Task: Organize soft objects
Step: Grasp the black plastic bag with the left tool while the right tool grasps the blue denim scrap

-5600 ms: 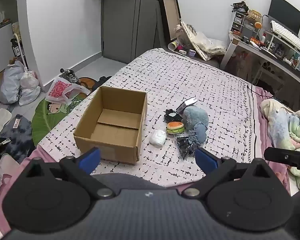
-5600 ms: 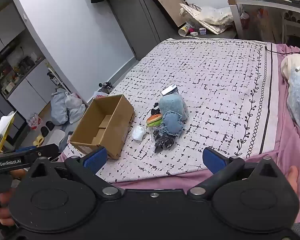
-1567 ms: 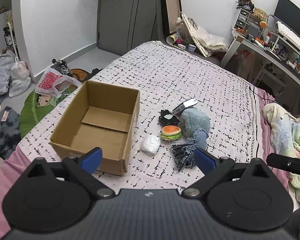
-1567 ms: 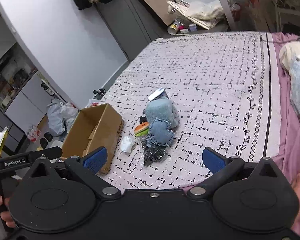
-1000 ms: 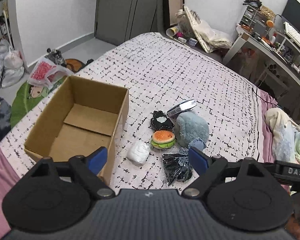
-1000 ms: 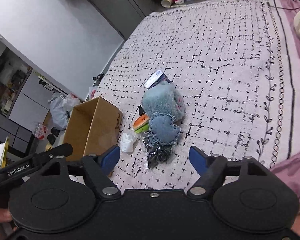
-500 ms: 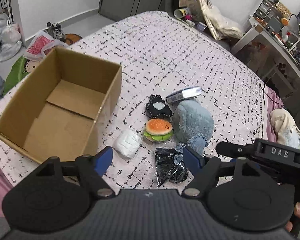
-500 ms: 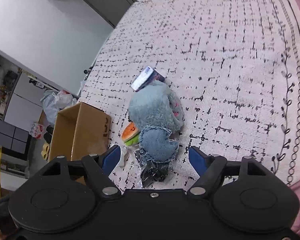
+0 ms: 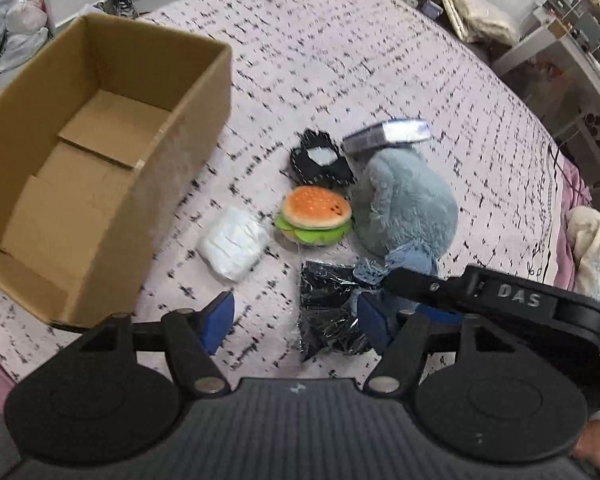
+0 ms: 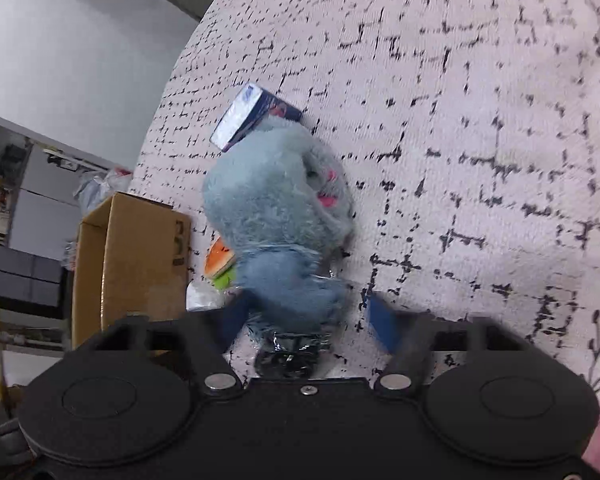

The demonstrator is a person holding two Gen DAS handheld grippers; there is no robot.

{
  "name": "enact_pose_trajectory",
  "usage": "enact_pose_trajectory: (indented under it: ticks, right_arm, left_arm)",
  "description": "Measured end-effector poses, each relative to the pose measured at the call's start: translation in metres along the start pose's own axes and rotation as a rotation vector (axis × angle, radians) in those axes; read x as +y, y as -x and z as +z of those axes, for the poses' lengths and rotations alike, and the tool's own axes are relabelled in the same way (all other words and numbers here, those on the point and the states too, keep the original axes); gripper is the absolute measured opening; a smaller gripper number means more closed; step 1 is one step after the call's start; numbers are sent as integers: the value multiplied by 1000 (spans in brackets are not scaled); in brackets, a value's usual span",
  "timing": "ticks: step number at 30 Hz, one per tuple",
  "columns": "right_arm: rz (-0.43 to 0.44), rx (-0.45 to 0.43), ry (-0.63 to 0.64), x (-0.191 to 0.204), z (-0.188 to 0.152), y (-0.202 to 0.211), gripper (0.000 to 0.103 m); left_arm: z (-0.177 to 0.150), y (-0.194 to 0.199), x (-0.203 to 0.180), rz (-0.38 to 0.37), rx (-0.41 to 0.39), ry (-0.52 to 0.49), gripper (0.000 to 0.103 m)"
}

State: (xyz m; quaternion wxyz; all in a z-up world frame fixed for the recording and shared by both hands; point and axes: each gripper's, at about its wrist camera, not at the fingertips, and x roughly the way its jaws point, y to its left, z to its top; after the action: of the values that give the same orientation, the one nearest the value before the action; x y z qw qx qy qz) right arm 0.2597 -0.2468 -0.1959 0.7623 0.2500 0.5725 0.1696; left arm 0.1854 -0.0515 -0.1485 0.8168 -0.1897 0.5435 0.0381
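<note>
On the bed stands an open cardboard box. Right of it lie a blue plush toy, a burger toy and a white packet. Both grippers, left and right, are spread apart, holding nothing.

1. You are working in a bedroom of a home: the surface under your grippers is a bed covered in a pale quilt with a black dashed grid.
2. A crumpled blanket lies at the bed's right edge.
3. A desk cluttered with small items stands past the far corner.
4. Filled plastic bags and a pair of shoes sit on the floor to your left.
</note>
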Motion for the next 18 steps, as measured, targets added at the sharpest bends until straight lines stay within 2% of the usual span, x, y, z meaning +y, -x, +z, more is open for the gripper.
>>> enact_pose_trajectory:
  ticks: [2,11,18]
  right_arm:
    - [1,6,-4,-1,1,1,38]
    - [-35,-65,-48,-11,7,20,34]
    - [-48,-58,-22,-10,7,18,34]
  left_arm:
    - [-1,-6,-5,0,11,-9,67]
    - [-10,-31,-27,20,48,-66,68]
    - [-15,-47,-31,45,58,-65,71]
